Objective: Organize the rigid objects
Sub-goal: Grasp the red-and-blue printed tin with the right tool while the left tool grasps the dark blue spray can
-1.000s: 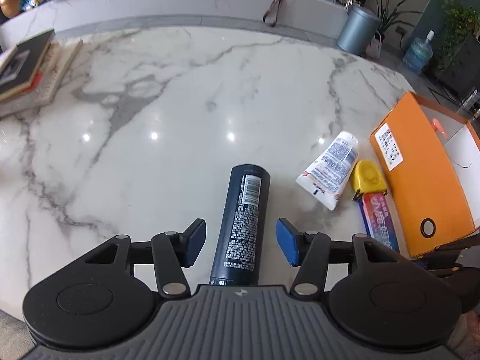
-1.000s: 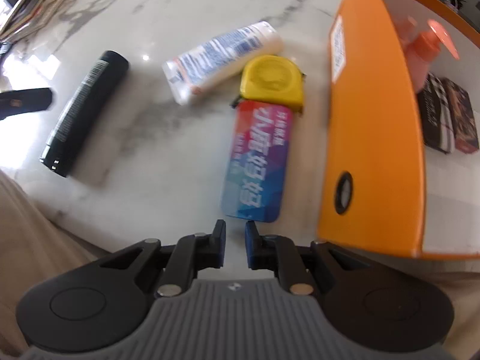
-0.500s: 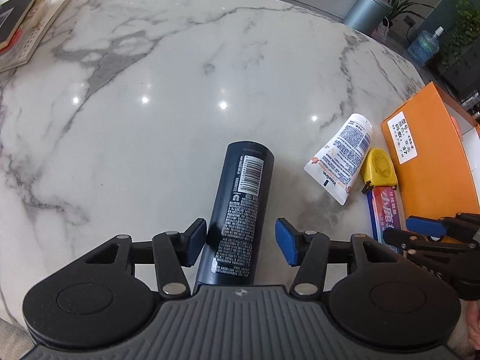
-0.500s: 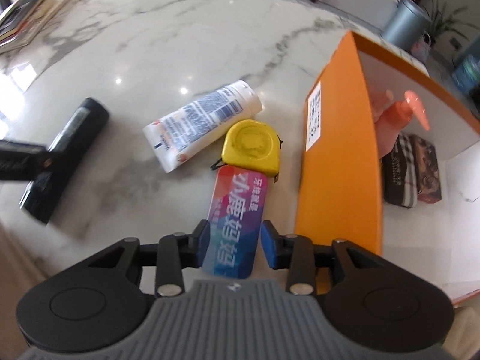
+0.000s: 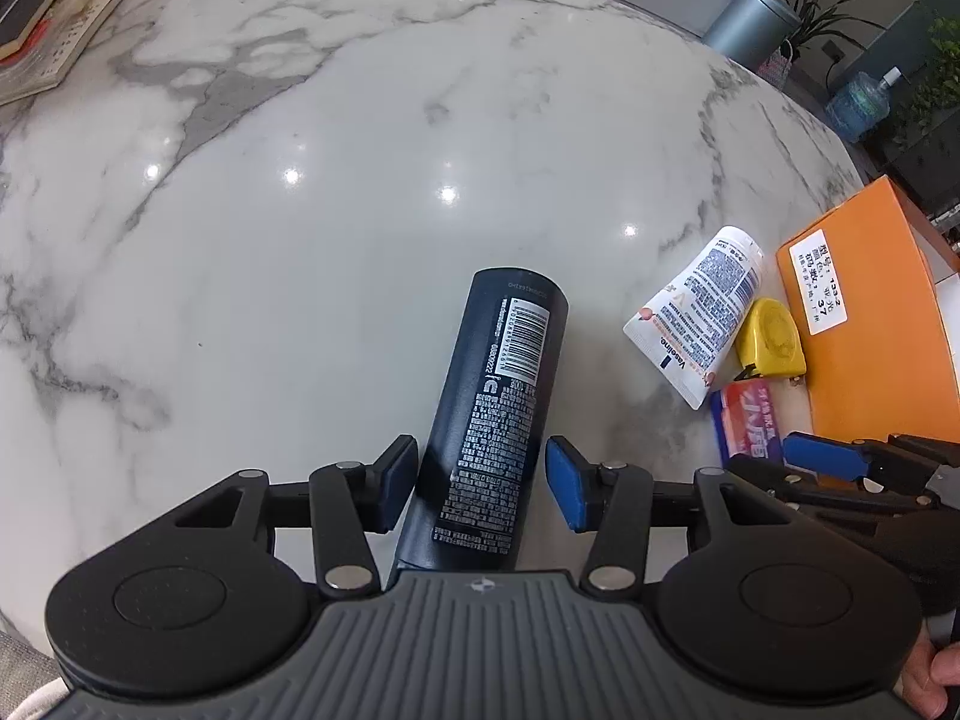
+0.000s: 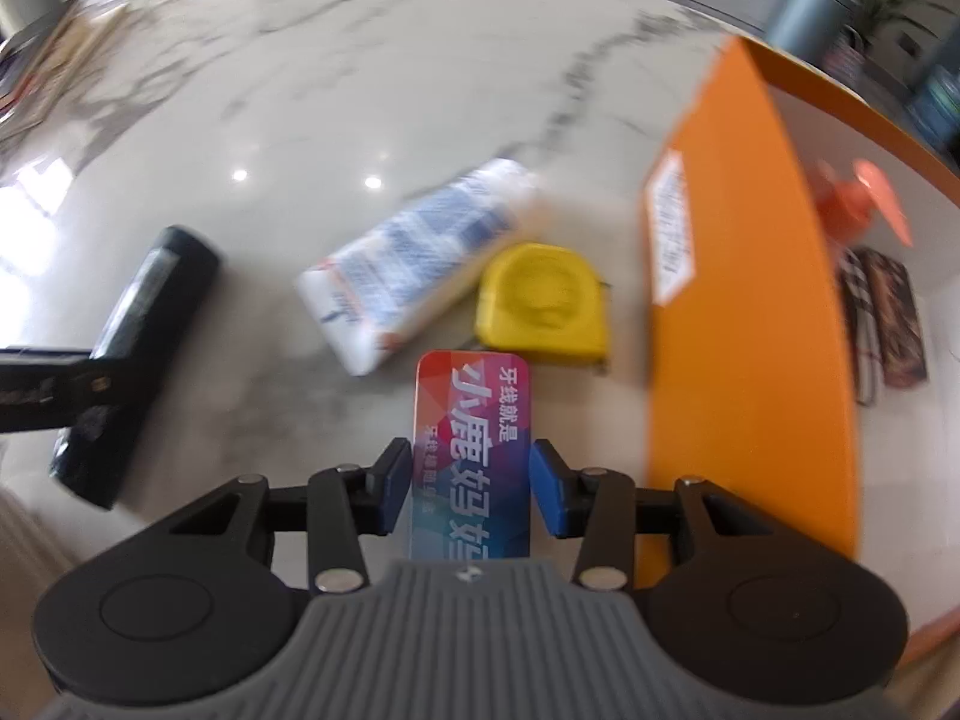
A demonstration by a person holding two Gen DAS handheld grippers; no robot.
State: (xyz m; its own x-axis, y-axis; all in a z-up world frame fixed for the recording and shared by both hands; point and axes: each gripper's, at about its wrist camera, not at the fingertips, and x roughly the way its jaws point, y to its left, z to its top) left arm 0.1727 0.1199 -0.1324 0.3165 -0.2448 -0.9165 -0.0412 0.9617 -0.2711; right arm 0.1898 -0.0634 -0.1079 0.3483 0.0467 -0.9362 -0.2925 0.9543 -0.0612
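A dark blue cylindrical bottle (image 5: 501, 396) lies on the marble table between the pads of my left gripper (image 5: 480, 483), which is open around its near end with small gaps on each side. My right gripper (image 6: 471, 486) is open and straddles a red-blue floss box (image 6: 474, 426) lying flat. A white Vaseline tube (image 6: 414, 264) and a yellow tape measure (image 6: 543, 303) lie just beyond the box. The orange box (image 6: 738, 312) stands to the right, holding an orange pump bottle (image 6: 858, 204) and dark patterned cases (image 6: 882, 324).
Books (image 5: 42, 18) are stacked at the table's far left. A grey bin (image 5: 756, 24), plants and a water jug (image 5: 858, 102) stand beyond the far edge. The right gripper shows in the left wrist view (image 5: 828, 456) beside the orange box.
My right gripper opened and moved forward over the floss box, which now sits between its pads. My left gripper moved slightly forward along the dark bottle, staying open.
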